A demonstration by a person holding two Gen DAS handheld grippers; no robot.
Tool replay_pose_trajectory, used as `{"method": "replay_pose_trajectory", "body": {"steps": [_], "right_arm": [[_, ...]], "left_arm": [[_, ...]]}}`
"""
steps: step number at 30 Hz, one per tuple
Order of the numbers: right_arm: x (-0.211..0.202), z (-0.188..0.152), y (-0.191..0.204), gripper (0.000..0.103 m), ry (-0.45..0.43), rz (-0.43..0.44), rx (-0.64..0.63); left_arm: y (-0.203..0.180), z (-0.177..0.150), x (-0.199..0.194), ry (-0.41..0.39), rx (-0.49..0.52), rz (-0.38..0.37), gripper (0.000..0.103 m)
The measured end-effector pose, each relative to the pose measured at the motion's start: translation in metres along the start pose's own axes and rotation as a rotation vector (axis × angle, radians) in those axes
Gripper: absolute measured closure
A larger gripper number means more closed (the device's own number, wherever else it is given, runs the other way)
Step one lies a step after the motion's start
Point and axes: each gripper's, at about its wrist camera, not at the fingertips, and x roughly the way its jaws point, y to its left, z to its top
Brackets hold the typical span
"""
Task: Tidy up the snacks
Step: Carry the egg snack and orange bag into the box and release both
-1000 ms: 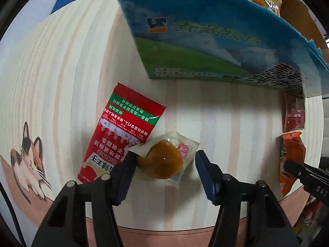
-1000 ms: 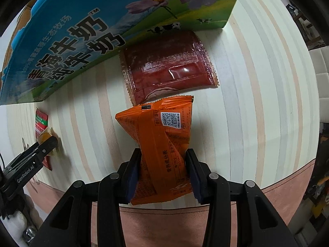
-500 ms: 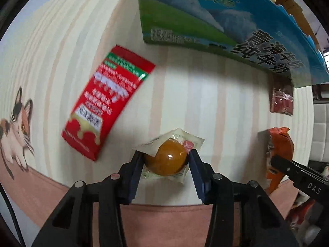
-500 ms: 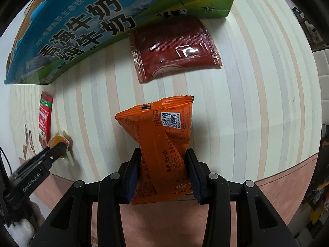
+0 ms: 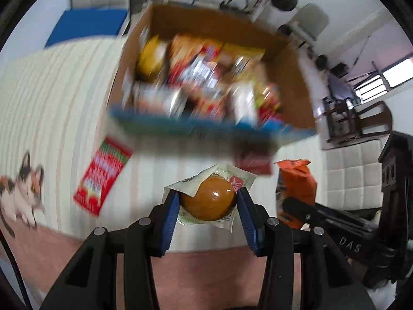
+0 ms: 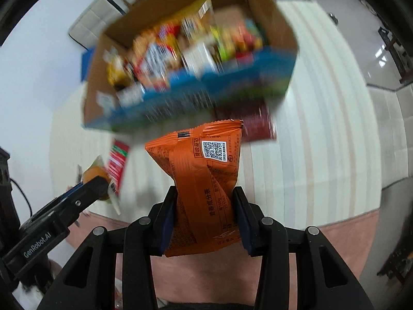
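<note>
Right wrist — "GenRobot.AI" on left tongs

Both snacks (egg pack, orange bag) lifted off table.

Between my right fingers, the orange packet shows a QR code near its top edge and Chinese print I can't make out. Left of them, the other gripper's body reads "GenRobot.AI". Right of my left fingers, the neighbouring gripper's body reads "DAS". The box's print is blurred.
</note>
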Motion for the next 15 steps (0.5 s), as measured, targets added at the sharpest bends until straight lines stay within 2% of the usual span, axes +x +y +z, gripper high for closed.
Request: {"method": "replay_pose_trajectory", "body": {"steps": [3, 7, 15], "right_arm": [[-0.031, 0.030, 0.000, 0.058, -0.048, 0.019, -0.010], [-0.054, 0.085, 0.006, 0.058, -0.119, -0.012, -0.032], [-0.041, 0.195, 0.003, 0.058, -0.151, -0.097, -0.027]], "left_arm": [[-0.018, 0.045, -0.012, -0.044, 0.037, -0.006, 0.061], [-0.023, 0.099, -0.015, -0.088, 0.068, 0.006, 0.061], [-0.002, 0.201, 0.035, -0.051, 0.072, 0.118, 0.061]]}}
